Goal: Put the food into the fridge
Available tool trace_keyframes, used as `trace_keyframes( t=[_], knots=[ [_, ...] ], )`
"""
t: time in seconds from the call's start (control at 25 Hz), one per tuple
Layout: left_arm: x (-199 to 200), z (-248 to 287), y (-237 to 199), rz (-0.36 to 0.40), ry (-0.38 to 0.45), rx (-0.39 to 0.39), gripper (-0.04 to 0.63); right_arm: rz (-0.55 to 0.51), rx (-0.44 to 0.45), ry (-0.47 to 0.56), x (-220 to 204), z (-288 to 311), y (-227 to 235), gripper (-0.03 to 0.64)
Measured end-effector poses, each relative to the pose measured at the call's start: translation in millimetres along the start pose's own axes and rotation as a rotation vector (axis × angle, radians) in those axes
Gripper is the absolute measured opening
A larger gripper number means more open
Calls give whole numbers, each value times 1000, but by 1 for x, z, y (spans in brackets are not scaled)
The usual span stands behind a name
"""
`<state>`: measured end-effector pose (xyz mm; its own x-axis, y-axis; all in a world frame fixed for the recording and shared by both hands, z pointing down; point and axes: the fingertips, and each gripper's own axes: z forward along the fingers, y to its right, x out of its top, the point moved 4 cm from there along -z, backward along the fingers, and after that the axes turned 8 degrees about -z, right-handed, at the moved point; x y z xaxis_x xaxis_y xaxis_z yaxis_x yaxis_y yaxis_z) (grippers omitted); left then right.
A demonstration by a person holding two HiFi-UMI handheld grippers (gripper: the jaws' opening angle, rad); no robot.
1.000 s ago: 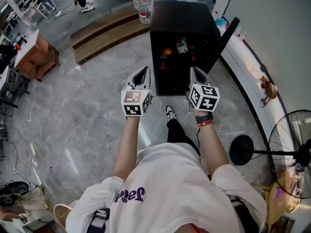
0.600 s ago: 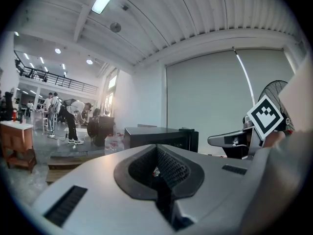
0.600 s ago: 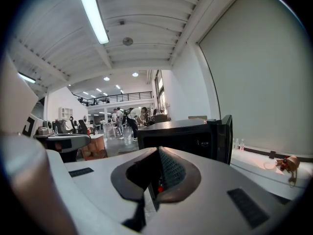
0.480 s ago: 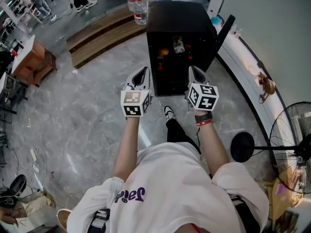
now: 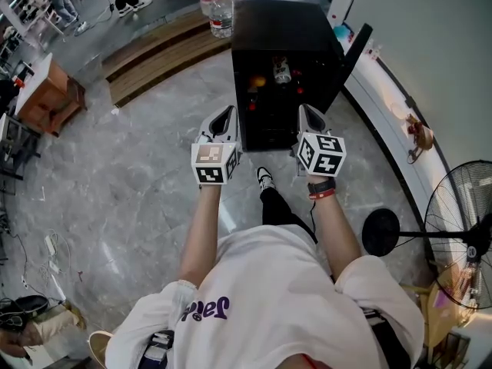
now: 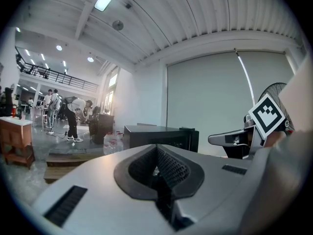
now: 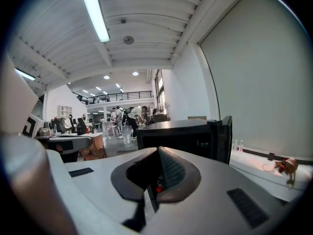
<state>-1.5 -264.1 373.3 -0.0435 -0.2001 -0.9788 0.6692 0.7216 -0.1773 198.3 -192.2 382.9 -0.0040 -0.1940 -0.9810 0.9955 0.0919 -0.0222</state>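
Note:
A black fridge (image 5: 284,33) stands on the floor ahead with its door (image 5: 357,46) swung open to the right. Inside I see an orange fruit (image 5: 260,81), a bottle (image 5: 282,70) and small red items. My left gripper (image 5: 225,117) and right gripper (image 5: 309,114) hover side by side in front of the fridge, both shut and holding nothing. In the left gripper view the left gripper (image 6: 157,153) points level at the fridge (image 6: 156,137). The right gripper (image 7: 157,156) faces the fridge (image 7: 178,136) and its door (image 7: 226,138).
Water bottles (image 5: 219,10) stand on a wooden platform (image 5: 157,52) behind the fridge. A standing fan (image 5: 461,233) is at the right, a white ledge (image 5: 400,110) runs along the wall, and a wooden table (image 5: 46,91) is far left. My shoe (image 5: 267,179) is below the grippers.
Both grippers have kept their places and stayed shut. Only the head view has drifted slightly.

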Motion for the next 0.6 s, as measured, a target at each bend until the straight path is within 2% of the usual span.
trace_keyframes(
  t=[0.2,0.6],
  knots=[
    [-2,4,1,-6,0,-7,17,14,21,35,4,0,0,12],
    [-8,7,3,-18,-7,-6,17,4,46,17,-1,0,0,12]
  ],
)
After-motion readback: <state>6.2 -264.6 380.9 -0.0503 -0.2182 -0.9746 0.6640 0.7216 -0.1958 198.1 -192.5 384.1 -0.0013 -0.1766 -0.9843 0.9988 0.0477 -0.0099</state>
